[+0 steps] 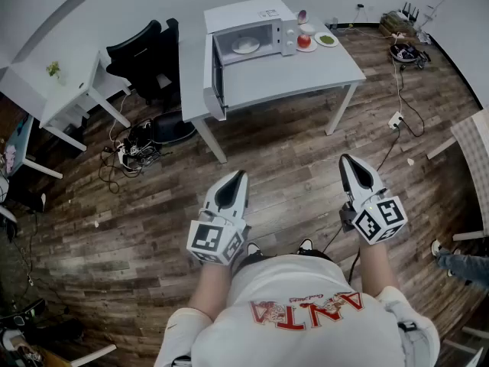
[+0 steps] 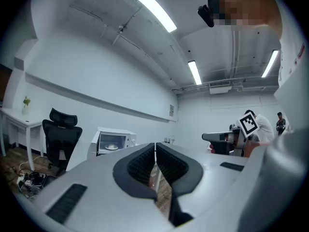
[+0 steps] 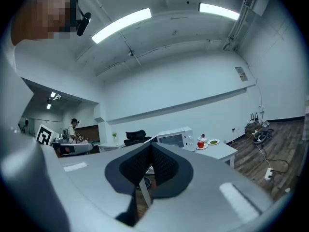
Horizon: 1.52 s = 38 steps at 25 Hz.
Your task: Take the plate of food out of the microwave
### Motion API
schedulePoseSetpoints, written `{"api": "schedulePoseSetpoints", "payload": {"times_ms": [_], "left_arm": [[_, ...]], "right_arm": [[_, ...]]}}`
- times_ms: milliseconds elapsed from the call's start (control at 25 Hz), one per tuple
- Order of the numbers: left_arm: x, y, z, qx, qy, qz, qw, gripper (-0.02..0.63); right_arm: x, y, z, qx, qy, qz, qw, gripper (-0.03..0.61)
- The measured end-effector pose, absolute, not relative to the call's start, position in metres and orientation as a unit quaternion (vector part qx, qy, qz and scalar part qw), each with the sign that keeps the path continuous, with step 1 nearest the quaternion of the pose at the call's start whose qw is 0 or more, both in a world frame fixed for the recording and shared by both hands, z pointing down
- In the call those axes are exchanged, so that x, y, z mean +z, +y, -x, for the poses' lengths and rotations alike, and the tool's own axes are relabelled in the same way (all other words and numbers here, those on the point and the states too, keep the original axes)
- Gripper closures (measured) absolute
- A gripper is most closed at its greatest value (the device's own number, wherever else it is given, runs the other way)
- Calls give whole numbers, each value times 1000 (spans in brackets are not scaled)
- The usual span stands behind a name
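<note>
The white microwave stands on a grey table across the room, its door swung open to the left. Inside it lies a white plate of food, also visible in the left gripper view as the plate in the microwave. My left gripper and right gripper hover over the wooden floor, well short of the table. Both are shut with nothing between the fingers: left gripper, right gripper. The right gripper view shows the microwave from its closed side.
Right of the microwave sit a red apple on a small plate and a plate of green food. A black office chair and a white desk stand left of the table. Cables and a power strip lie on the floor.
</note>
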<state>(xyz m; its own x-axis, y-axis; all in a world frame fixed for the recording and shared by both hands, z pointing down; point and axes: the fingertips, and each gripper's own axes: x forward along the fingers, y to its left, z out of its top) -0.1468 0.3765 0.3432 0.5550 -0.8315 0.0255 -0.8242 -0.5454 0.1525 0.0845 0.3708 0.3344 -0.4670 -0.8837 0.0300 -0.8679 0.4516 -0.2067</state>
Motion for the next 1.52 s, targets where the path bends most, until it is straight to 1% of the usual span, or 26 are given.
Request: {"api": "schedulePoseSetpoints", "payload": {"times_ms": [440, 720, 960, 1320, 1520], "left_arm": [[344, 374, 139, -22, -474, -877, 72, 597], [344, 368, 132, -15, -484, -872, 72, 597], [343, 363, 106, -12, -496, -866, 71, 597], [360, 355, 57, -8, -521, -850, 83, 597], [366, 328, 43, -7, -528, -844, 93, 597]], "right_arm": [[339, 365, -88, -98, 855, 507, 34, 578], [339, 354, -93, -113, 866, 483, 59, 578], [345, 345, -122, -127, 869, 474, 67, 578], [376, 333, -182, -153, 875, 455, 64, 578], [384, 316, -201, -158, 875, 453, 62, 578]]}}
